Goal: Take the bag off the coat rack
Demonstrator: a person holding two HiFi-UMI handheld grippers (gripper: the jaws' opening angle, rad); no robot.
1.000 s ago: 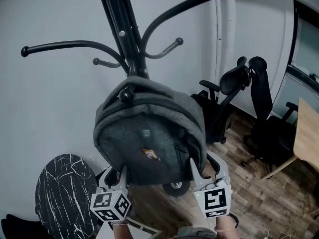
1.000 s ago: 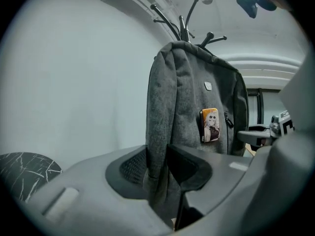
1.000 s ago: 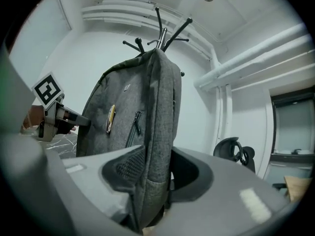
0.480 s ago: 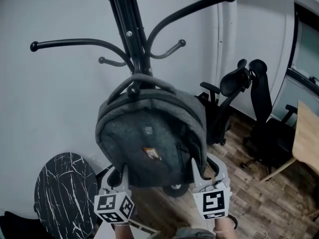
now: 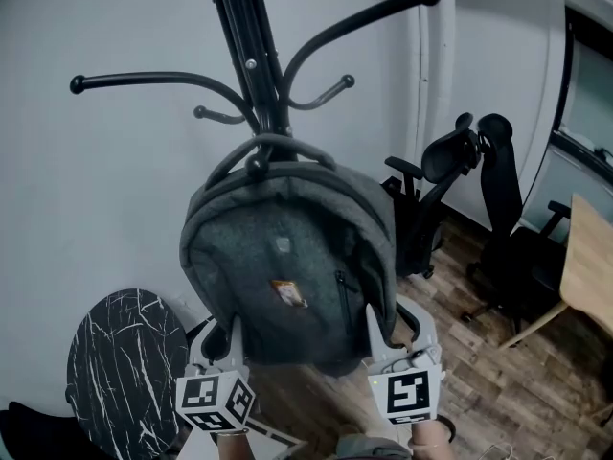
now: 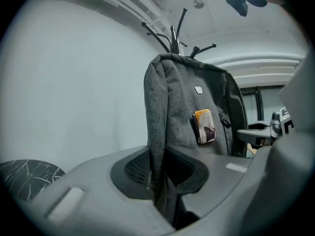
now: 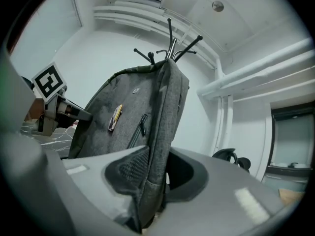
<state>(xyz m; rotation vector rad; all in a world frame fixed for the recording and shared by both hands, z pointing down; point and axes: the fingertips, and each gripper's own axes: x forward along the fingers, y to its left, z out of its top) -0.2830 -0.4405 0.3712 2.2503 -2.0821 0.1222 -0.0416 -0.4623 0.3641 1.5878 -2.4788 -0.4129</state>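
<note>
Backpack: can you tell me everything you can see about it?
The backpack is dark grey woolly-looking fabric, with a small orange patch and a zip on front. Its top loop hangs over a hook of the black coat rack. The left gripper and right gripper are closing on its two lower side edges, fabric between their jaws.

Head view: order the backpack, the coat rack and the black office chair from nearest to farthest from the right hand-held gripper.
1. The backpack: its lower right corner sits between the closing jaws of the right hand-held gripper.
2. The coat rack: just behind the backpack, rising above it.
3. The office chair: farther back on the right, by the wall.
</note>
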